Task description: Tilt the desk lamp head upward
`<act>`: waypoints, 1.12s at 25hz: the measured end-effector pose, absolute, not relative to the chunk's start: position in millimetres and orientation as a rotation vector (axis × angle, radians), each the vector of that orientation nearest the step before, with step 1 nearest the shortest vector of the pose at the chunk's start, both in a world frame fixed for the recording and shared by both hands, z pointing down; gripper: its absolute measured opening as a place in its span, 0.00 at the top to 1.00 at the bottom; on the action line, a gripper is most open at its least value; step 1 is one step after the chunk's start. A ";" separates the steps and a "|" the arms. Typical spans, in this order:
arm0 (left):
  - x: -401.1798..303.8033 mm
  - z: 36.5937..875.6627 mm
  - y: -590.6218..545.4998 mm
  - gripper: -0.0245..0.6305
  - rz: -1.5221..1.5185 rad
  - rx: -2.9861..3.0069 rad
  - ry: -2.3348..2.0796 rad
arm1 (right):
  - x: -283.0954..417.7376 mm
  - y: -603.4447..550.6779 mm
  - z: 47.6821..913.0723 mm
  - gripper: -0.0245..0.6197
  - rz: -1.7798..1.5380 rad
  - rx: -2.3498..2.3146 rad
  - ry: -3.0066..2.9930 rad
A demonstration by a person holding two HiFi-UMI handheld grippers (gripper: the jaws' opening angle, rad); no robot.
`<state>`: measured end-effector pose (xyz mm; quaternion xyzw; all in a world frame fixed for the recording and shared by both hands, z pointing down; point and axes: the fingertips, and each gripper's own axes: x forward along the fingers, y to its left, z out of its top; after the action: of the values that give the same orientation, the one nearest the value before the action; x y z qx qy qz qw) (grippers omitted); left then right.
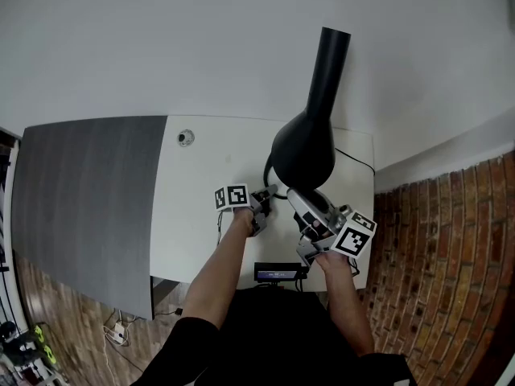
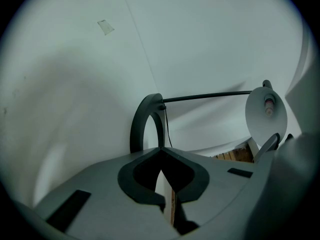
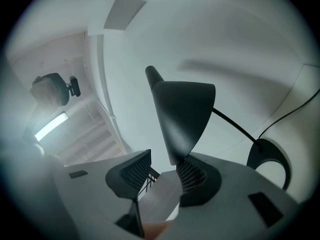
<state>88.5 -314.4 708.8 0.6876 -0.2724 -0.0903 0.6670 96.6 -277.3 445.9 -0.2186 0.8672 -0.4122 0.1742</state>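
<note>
White desk [image 1: 201, 215] is being used to support the lamp head [image 3: 182, 111], probably light, rigid and slick. Its rim is being flanked by the right gripper [image 3: 160, 174], jaws parted. The left gripper [image 2: 161, 154] is closed and empty.

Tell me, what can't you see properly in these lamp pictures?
- Head view: the lamp head covers most of its stand.
- Head view: the round thing on the desk is too small to name.
- Right gripper view: cannot tell if the lamp head's rim touches the right gripper's open jaws.
</note>
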 end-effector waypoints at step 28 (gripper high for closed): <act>86.3 712.2 -316.4 0.95 -0.202 1.550 -0.636 | 98.3 -240.9 398.6 0.74 -1.129 -0.461 2.402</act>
<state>86.3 -316.4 712.2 0.6862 -0.2815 -0.0897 0.6647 98.3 -240.9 398.6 -0.1669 0.8695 -0.4085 0.2219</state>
